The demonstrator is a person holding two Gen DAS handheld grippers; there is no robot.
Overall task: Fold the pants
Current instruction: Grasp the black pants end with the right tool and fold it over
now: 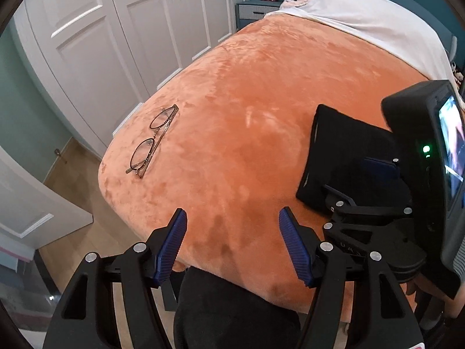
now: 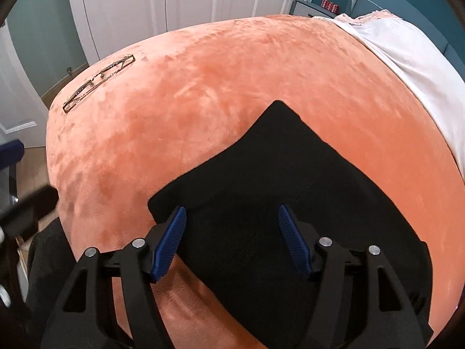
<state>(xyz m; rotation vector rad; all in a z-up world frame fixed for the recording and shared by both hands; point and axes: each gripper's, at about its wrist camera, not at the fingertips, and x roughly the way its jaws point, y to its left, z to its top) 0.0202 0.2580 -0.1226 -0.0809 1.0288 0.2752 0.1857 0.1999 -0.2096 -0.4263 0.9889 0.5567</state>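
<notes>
The black pants [image 2: 276,174] lie folded into a compact bundle on the orange blanket [image 2: 203,87], near the bed's front edge. My right gripper [image 2: 232,232] hovers just over the bundle's near part. Its blue pads [image 2: 171,235] stand apart and nothing is pinched between them. In the left wrist view the same pants [image 1: 343,151] sit at the right, partly hidden behind the right tool's black housing [image 1: 415,145]. My left gripper [image 1: 232,241] is open over bare blanket [image 1: 247,116], to the left of the pants and apart from them.
A pair of glasses [image 1: 154,142] [image 2: 98,81] lies on the blanket near its left edge. A white sheet [image 1: 363,20] covers the bed's far end. White wardrobe doors [image 1: 101,43] run along the left. Dark cloth [image 1: 232,314] hangs below the bed's front edge.
</notes>
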